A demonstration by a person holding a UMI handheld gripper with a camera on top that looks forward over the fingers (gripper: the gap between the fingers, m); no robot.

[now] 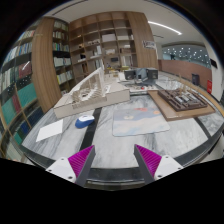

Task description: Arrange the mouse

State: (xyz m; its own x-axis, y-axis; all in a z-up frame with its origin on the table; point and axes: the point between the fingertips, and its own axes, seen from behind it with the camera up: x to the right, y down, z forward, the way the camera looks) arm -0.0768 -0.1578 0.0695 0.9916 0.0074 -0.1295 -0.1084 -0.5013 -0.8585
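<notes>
A blue and white mouse (pixel 85 120) lies on the glass table (pixel 115 145), beyond and to the left of my fingers. A pale rectangular mouse mat (pixel 133 121) lies flat on the glass to the right of the mouse, ahead of my fingers. My gripper (pixel 112 161) is open and empty, its magenta pads (pixel 78 159) spread wide above the near part of the table. Nothing stands between the fingers.
A white sheet of paper (pixel 48 131) lies left of the mouse. Architectural models stand behind: a pale one (pixel 90 96) at the back and a wooden-based one (pixel 180 100) to the right. Bookshelves (pixel 35 65) line the left wall and the back.
</notes>
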